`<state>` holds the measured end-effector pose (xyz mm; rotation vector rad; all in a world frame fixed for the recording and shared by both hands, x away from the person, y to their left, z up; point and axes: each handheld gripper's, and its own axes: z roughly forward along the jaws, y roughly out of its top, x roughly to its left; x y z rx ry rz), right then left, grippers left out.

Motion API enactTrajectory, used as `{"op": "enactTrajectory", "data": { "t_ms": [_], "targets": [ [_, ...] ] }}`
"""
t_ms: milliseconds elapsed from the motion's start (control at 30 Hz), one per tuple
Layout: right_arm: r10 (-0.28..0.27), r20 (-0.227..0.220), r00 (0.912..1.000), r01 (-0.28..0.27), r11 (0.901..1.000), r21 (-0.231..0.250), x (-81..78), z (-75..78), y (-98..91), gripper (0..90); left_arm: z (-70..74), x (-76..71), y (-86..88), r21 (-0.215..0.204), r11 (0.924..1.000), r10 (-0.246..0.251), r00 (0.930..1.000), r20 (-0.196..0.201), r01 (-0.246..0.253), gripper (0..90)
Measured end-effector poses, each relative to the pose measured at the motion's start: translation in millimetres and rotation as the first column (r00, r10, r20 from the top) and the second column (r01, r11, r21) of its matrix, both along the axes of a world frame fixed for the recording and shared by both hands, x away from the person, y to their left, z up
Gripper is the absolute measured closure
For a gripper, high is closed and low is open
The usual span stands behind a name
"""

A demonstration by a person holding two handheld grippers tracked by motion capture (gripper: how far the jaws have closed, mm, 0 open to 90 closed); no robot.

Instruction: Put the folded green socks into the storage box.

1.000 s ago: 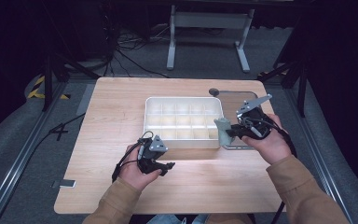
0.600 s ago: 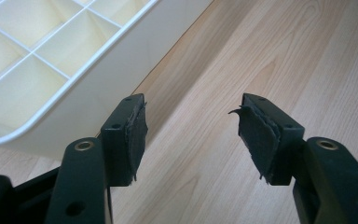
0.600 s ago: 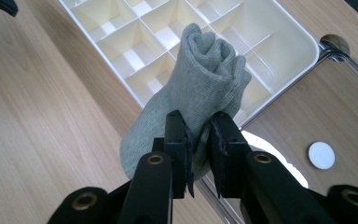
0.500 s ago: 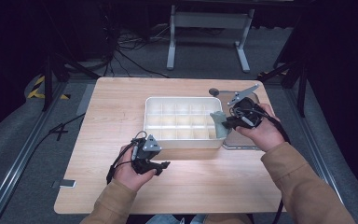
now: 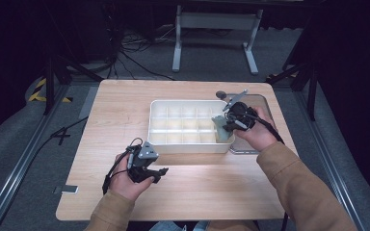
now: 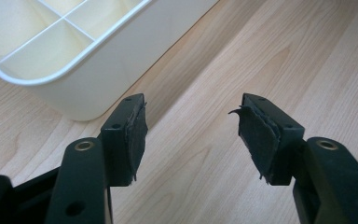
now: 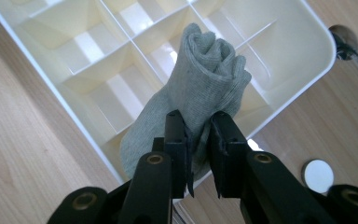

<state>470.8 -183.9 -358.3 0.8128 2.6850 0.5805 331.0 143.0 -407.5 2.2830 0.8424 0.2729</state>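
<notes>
A white divided tray (image 5: 155, 129) stands in the middle of the wooden table. My right gripper (image 5: 224, 123) is shut on a rolled grey sock (image 5: 220, 128) and holds it over the tray's right end. In the right gripper view the grey sock (image 7: 200, 79) hangs above the tray compartments (image 7: 98, 60), pinched between the black pads (image 7: 182, 140). My left gripper (image 5: 158, 173) rests low on the table in front of the tray, jaws wide apart. In the left gripper view the left gripper (image 6: 189, 126) has nothing between its pads, and the tray's corner (image 6: 70, 88) lies just ahead.
A clear lid (image 5: 264, 106) lies flat under my right hand at the tray's right. A round grommet hole (image 5: 220, 94) sits in the table behind the tray. A small white disc (image 7: 318, 175) lies on the wood. Bare wood stretches left of the tray.
My right gripper has carried the grey sock leftward and down, from beside the tray's right edge to over its right compartments. The left hand has shifted slightly on the table.
</notes>
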Motion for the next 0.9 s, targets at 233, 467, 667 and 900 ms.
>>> {"op": "enactTrajectory", "data": {
  "t_ms": [233,467,667,900],
  "targets": [
    [-0.015,-0.023,0.9996,0.015,0.9997,-0.02,1.5,-23.3,-0.4,78.0,-1.1,1.4,-1.7,-0.001,1.0,-0.009,1.0,-0.003,0.009,42.1],
    [-0.013,-0.05,0.9987,0.011,0.9993,-0.037,-1.6,-32.1,1.5,78.2,-1.9,2.9,-3.8,0.005,0.9999,-0.015,0.9999,-0.006,0.015,42.0],
    [-0.024,-0.102,0.9945,0.015,0.996,-0.088,-2.8,-39.8,8.5,79.7,-2.8,3.0,-5.2,-0.001,0.9999,-0.016,0.9998,-0.01,0.016,42.1],
    [-0.036,-0.145,0.9889,0.019,0.9932,-0.115,-0.2,-46.2,11.3,79.6,-2.9,3.3,-5.2,0.003,0.9998,-0.021,0.9997,-0.011,0.021,42.1]
  ]
}}
